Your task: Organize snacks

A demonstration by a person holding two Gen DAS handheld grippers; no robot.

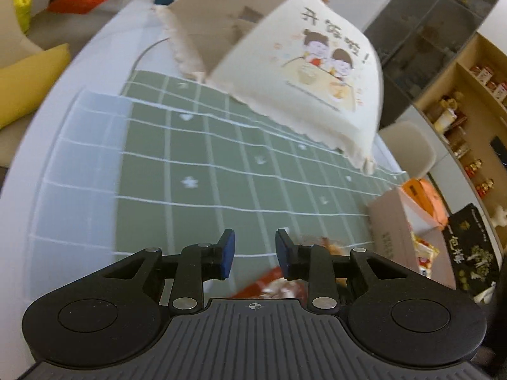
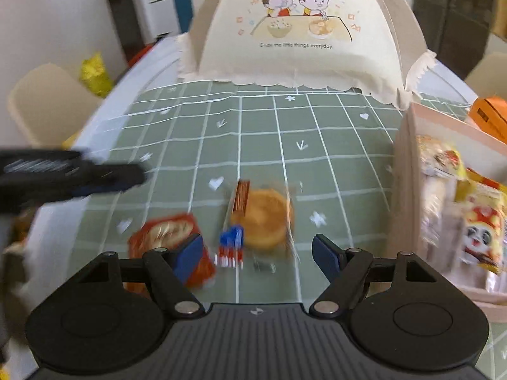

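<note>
A white round table (image 2: 104,117) carries a green checked cloth (image 2: 259,145); on it sit a cream food cover (image 2: 298,63), a pink box (image 2: 408,190), a wrapped round cake (image 2: 263,218) and a red snack packet (image 2: 161,234).

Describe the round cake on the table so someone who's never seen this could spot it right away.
On the green checked tablecloth, in front of the white food cover with two cartoon children, three loose snacks lie in a row. The round cake is the rightmost, nearest the pink box. It alone is a golden disc in clear wrap; its neighbours are a red packet and a small blue one.
</note>
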